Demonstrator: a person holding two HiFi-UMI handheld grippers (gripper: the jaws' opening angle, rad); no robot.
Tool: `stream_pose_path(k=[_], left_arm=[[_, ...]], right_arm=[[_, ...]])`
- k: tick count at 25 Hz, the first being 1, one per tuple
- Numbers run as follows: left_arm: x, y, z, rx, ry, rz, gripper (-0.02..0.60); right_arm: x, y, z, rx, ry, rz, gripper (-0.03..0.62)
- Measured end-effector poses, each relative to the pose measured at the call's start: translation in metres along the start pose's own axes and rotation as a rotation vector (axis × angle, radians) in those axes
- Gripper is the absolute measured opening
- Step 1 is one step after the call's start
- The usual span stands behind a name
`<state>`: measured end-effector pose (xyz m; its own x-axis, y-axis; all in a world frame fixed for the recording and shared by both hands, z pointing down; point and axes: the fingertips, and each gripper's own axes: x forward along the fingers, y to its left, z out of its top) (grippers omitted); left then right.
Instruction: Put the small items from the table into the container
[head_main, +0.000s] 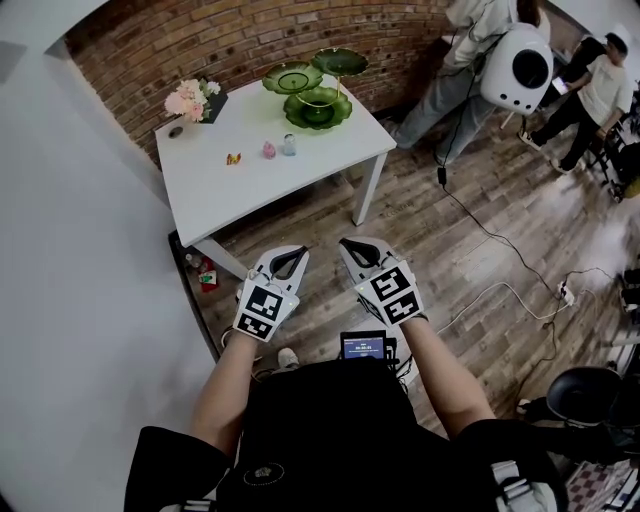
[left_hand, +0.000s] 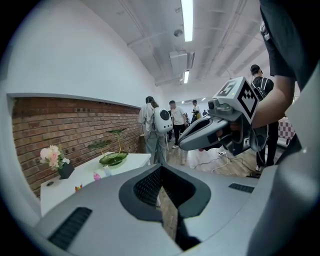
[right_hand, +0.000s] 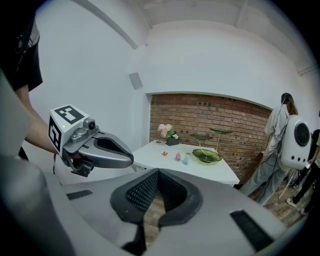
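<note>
A white table (head_main: 250, 190) stands by the brick wall. On it lie three small items: an orange one (head_main: 233, 158), a pink one (head_main: 268, 150) and a pale blue one (head_main: 289, 146). Behind them stands a green tiered leaf-shaped dish (head_main: 315, 95). My left gripper (head_main: 290, 258) and right gripper (head_main: 355, 250) hang side by side over the wooden floor, well short of the table, both shut and empty. The right gripper view has the table (right_hand: 200, 167), the dish (right_hand: 206, 155) and the left gripper (right_hand: 107, 155). The left gripper view has the right gripper (left_hand: 200, 135).
A pot of pink flowers (head_main: 190, 100) sits at the table's far left corner. Small clutter (head_main: 205, 275) lies under the table by the white wall. People (head_main: 600, 90) and a round white device (head_main: 520, 65) are at the back right. Cables (head_main: 500, 250) cross the floor.
</note>
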<state>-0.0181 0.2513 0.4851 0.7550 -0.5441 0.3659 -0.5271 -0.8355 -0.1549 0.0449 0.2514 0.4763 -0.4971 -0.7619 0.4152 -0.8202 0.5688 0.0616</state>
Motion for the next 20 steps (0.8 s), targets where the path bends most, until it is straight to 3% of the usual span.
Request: stream_pose_path(k=[13,20], left_arm=[[0.010,0.012,-0.016,-0.049,0.056,0.095,0.009],[0.037,0.063,-0.026,-0.054,0.048,0.071,0.009]], right_arm=[[0.005,-0.035,-0.032,0.047,0.038,0.040,0.009],[0.054,-0.061,-0.027,0.081,0.066,0.012,0.009]])
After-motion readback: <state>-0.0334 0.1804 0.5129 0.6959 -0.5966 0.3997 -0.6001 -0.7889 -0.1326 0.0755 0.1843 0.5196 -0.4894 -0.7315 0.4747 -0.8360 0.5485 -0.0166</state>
